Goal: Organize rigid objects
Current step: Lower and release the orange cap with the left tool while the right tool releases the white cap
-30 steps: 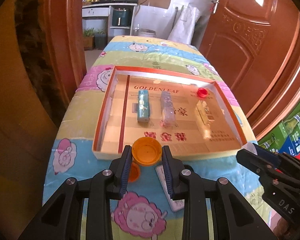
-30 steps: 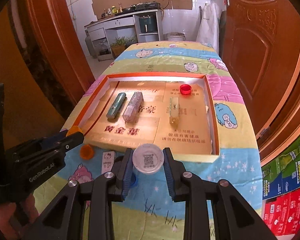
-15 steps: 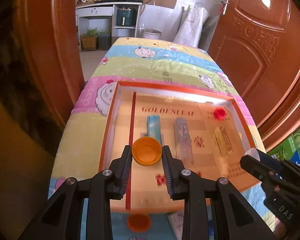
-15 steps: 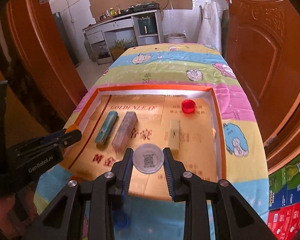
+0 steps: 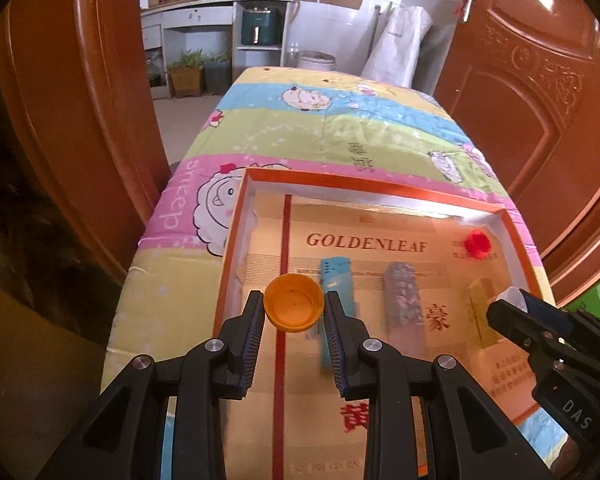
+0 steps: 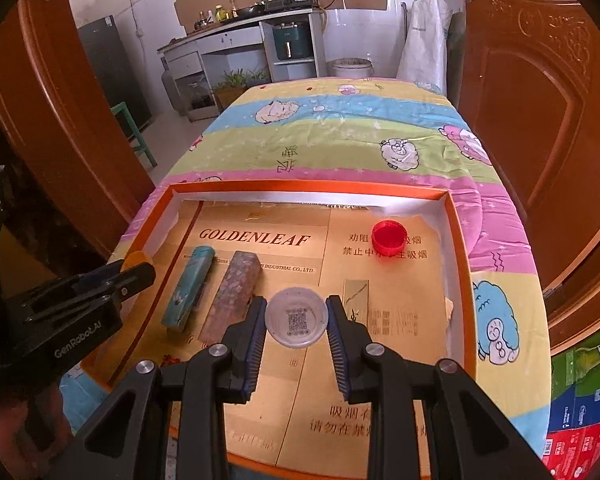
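Orange bottle cap (image 5: 293, 308) pinched in left gripper (image 5: 294, 312), above tray (image 5: 236, 236) floor's left side; right gripper (image 6: 297, 317) pinches clear lid (image 6: 297, 317) mid-tray, red cap (image 6: 388, 237) ahead.

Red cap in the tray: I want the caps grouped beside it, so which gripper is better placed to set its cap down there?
Right, probably. The right gripper holds the white cap nearer the red cap; the left gripper, with the orange cap, is over the tray's opposite side.
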A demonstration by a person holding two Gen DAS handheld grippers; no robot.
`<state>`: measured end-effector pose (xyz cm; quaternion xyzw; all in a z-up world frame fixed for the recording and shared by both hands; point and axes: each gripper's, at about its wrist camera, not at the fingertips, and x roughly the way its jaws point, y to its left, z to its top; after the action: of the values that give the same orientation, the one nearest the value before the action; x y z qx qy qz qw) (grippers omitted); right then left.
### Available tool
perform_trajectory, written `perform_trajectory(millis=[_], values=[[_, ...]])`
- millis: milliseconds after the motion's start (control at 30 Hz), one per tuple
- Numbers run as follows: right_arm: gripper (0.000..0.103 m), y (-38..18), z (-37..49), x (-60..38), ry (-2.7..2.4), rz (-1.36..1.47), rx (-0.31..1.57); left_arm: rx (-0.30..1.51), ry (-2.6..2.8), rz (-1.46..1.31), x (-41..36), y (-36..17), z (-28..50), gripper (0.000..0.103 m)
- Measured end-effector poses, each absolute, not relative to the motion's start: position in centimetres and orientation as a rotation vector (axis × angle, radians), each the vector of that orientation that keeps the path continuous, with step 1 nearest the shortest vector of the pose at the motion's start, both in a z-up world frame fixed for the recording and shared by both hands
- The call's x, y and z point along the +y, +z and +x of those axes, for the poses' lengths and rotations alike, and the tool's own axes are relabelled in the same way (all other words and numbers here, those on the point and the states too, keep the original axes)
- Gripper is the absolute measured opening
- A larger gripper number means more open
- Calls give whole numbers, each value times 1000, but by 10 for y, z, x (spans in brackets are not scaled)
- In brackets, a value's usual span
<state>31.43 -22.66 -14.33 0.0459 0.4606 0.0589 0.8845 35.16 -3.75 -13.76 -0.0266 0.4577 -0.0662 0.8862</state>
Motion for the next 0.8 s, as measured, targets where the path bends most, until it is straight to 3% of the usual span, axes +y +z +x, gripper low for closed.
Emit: perform_trajectory(millis=[800], values=[[30,-164,336,-211,118,26,1001,986,-137,-31,-39,-162,374,31]])
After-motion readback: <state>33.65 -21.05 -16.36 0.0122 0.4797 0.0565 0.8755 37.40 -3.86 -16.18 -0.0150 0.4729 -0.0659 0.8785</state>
